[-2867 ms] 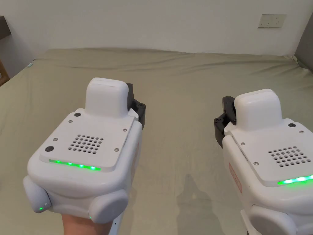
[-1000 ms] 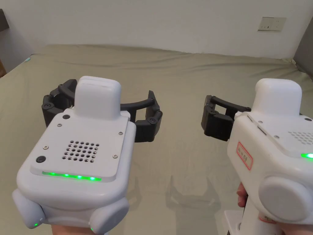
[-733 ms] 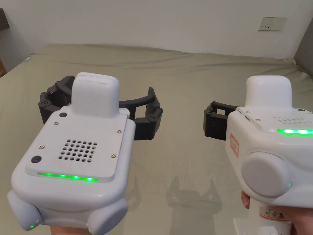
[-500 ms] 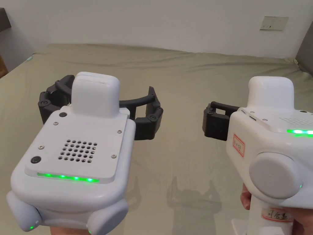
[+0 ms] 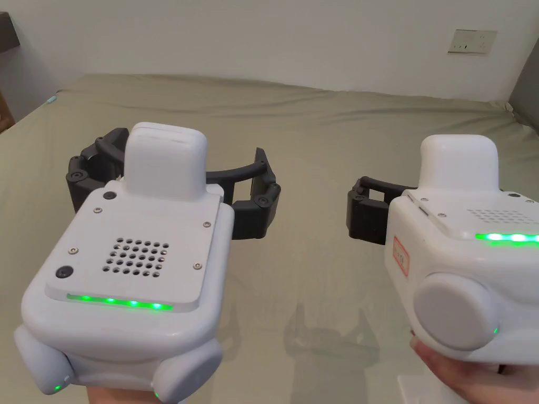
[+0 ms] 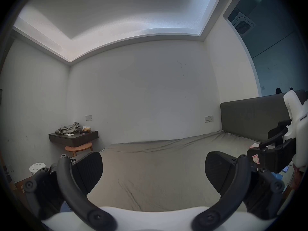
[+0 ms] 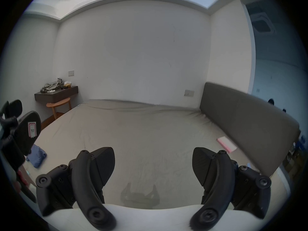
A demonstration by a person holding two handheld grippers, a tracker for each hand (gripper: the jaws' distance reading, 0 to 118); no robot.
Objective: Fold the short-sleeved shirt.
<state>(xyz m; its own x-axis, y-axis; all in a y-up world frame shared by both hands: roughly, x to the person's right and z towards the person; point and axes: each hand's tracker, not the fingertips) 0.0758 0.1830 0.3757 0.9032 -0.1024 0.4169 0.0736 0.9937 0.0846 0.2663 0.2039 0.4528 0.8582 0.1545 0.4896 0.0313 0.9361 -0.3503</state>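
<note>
**Shirt likely to your left, nearer the left gripper**

Shirt-like blue cloth (image 7: 37, 157) lies bunched by the left edge of the bed (image 5: 316, 131); you can't tell from here whether it sits on the sheet or off it, or how its long axis runs. It is beyond your left gripper (image 6: 153, 168), well away from the right gripper (image 7: 154, 164). Both hover over bare sheet, jaws spread and holding nothing. Judging by this, reach leftward first.
</note>
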